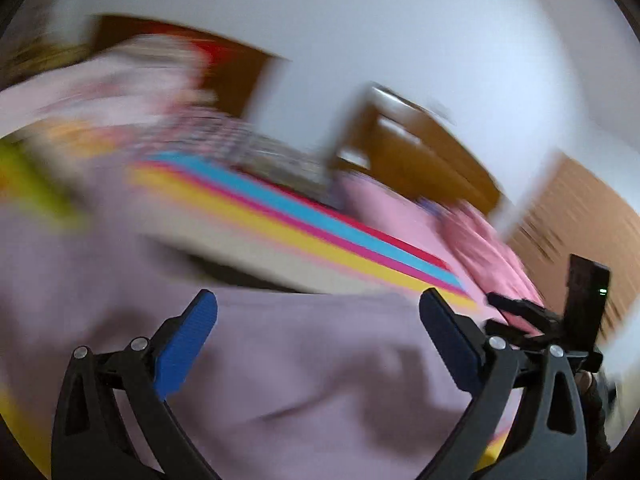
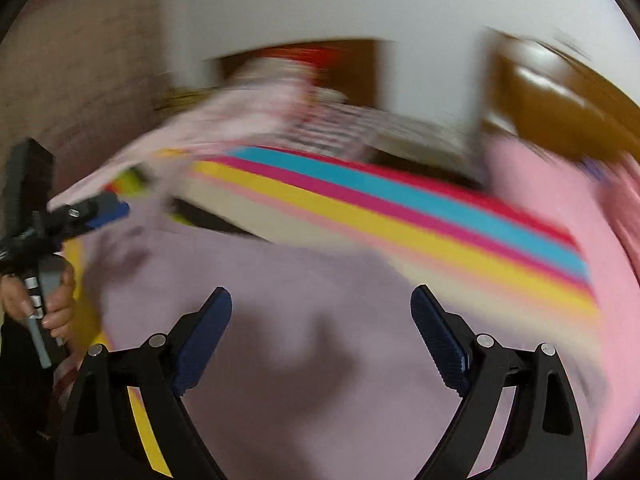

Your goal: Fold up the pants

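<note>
Both views are smeared with motion blur, so only broad shapes read clearly. The largest thing is the bed (image 1: pixel 400 208), covered by a pink sheet with a striped spread (image 1: pixel 304 220) of yellow, magenta, blue and red bands running diagonally across it; the same stripes (image 2: pixel 400 208) cross the right wrist view. Behind the bed stands a white wall (image 1: pixel 400 40) and a brown wooden headboard (image 1: pixel 424 152), seen again at the upper right of the right wrist view (image 2: pixel 560 100).

The pants (image 1: pixel 300 360), a pale lilac garment, lie spread on the bed in the foreground, filling the lower half of both views (image 2: pixel 300 340) and covering part of the striped spread. Soft creases show in the cloth, though its outline is probably too blurred to tell how it is folded.

The left tool (image 1: pixel 318 344) hangs above the pants with its 2 blue-padded fingers set wide apart, nothing between them. The right tool (image 2: pixel 322 340) is likewise spread wide over the lilac cloth, gripping nothing. In the right wrist view the left tool (image 2: pixel 104 210) also appears at the left edge, held by the person's left hand (image 2: pixel 56 300).
</note>
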Available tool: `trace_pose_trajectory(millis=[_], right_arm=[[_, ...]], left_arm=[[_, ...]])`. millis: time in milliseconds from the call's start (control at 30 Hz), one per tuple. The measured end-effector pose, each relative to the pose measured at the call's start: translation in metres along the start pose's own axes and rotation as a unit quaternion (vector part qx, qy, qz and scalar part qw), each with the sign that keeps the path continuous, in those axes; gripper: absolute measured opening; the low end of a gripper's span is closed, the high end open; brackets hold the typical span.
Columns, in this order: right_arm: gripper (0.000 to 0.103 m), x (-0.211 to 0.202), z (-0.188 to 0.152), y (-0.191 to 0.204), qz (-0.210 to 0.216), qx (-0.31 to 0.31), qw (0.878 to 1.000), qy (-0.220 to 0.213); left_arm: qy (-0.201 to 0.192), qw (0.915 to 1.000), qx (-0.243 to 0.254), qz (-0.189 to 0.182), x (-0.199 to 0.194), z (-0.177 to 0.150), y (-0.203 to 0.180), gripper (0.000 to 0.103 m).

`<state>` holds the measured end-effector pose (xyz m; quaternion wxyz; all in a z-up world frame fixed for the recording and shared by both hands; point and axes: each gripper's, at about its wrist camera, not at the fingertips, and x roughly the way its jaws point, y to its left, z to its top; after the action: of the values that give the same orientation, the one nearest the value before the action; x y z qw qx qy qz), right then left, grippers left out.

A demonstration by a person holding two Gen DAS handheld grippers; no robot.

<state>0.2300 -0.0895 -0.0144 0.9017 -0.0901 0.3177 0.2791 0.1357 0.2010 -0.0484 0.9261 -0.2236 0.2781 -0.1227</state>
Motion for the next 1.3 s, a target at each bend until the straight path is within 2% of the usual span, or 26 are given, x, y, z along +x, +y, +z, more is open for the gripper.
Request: trace_pose_trajectory(millis=[33, 67, 100, 133, 167, 233, 267, 367, 400, 467, 567, 633, 667, 700, 733, 800, 867, 933, 1000, 1067, 1133, 1200, 1300], right_arm=[[0.089, 0.019, 0.017, 0.014, 0.023, -0.022, 1.000, 0.002], [0.089, 0.042, 0.037, 0.034, 0.053, -0.048, 0.997, 0.004], [0.089, 0.072, 0.061, 0.058, 0.096, -0.081, 0.992, 0.010], [0.089, 0.105, 0.085, 0.087, 0.137, -0.113, 0.984, 0.018], [0.088, 0.134, 0.103, 0.110, 0.164, -0.133, 0.977, 0.031], [0.081, 0.193, 0.133, 0.158, 0.219, -0.157, 0.959, 0.083], [0.078, 0.217, 0.145, 0.179, 0.231, -0.166, 0.953, 0.101], [0.069, 0.283, 0.171, 0.238, 0.256, -0.204, 0.933, 0.148], [0.067, 0.300, 0.177, 0.249, 0.257, -0.209, 0.930, 0.160], [0.065, 0.332, 0.181, 0.272, 0.260, -0.223, 0.920, 0.193], [0.060, 0.353, 0.171, 0.283, 0.255, -0.235, 0.913, 0.216], [0.057, 0.365, 0.163, 0.288, 0.259, -0.241, 0.909, 0.222], [0.056, 0.360, 0.160, 0.287, 0.264, -0.240, 0.909, 0.217], [0.047, 0.356, 0.159, 0.285, 0.273, -0.240, 0.907, 0.212], [0.029, 0.352, 0.157, 0.285, 0.283, -0.241, 0.905, 0.207], [0.019, 0.341, 0.153, 0.285, 0.280, -0.259, 0.905, 0.188], [0.015, 0.335, 0.153, 0.286, 0.278, -0.259, 0.907, 0.179], [0.012, 0.327, 0.157, 0.285, 0.274, -0.255, 0.913, 0.160], [0.011, 0.311, 0.166, 0.283, 0.276, -0.251, 0.919, 0.129], [0.011, 0.294, 0.181, 0.282, 0.290, -0.237, 0.922, 0.098], [0.011, 0.294, 0.190, 0.286, 0.283, -0.231, 0.926, 0.092], [0.011, 0.312, 0.186, 0.296, 0.264, -0.236, 0.929, 0.110], [0.011, 0.350, 0.162, 0.308, 0.229, -0.245, 0.929, 0.158]], left_arm=[[-0.016, 0.9983, -0.034, 0.044, -0.021, 0.001, 0.039, 0.101], [-0.024, 0.9955, -0.056, 0.072, -0.034, 0.000, 0.063, 0.101], [-0.030, 0.9870, -0.098, 0.124, -0.051, -0.002, 0.104, 0.101], [-0.034, 0.9812, -0.121, 0.147, -0.060, -0.003, 0.123, 0.100], [-0.049, 0.9713, -0.158, 0.171, -0.073, -0.005, 0.154, 0.100], [-0.067, 0.9581, -0.200, 0.194, -0.084, -0.005, 0.191, 0.100], [-0.069, 0.9542, -0.210, 0.202, -0.085, -0.003, 0.203, 0.098], [-0.074, 0.9469, -0.231, 0.211, -0.077, 0.004, 0.236, 0.087], [-0.071, 0.9428, -0.242, 0.218, -0.071, 0.007, 0.246, 0.083], [-0.067, 0.9400, -0.254, 0.218, -0.063, 0.009, 0.262, 0.083], [-0.060, 0.9412, -0.249, 0.221, -0.057, 0.006, 0.268, 0.083], [-0.049, 0.9448, -0.219, 0.238, -0.039, 0.015, 0.266, 0.083], [-0.044, 0.9445, -0.208, 0.250, -0.035, 0.016, 0.265, 0.077], [-0.041, 0.9428, -0.202, 0.262, -0.044, 0.012, 0.272, 0.058], [-0.037, 0.9407, -0.193, 0.276, -0.050, 0.008, 0.271, 0.049], [-0.029, 0.9422, -0.171, 0.287, -0.049, 0.009, 0.265, 0.022], [-0.017, 0.9507, -0.148, 0.272, -0.049, 0.009, 0.260, 0.005], [-0.029, 0.9501, -0.118, 0.288, -0.060, 0.010, 0.248, 0.005], [-0.058, 0.9516, -0.104, 0.283, -0.072, 0.019, 0.236, 0.004], [-0.084, 0.9486, -0.091, 0.291, -0.088, 0.029, 0.228, 0.004], [-0.099, 0.9459, -0.090, 0.296, -0.095, 0.043, 0.231, 0.005], [-0.084, 0.9458, -0.107, 0.295, -0.087, 0.045, 0.244, 0.005], [-0.035, 0.9380, -0.114, 0.326, -0.060, 0.026, 0.261, 0.005]])
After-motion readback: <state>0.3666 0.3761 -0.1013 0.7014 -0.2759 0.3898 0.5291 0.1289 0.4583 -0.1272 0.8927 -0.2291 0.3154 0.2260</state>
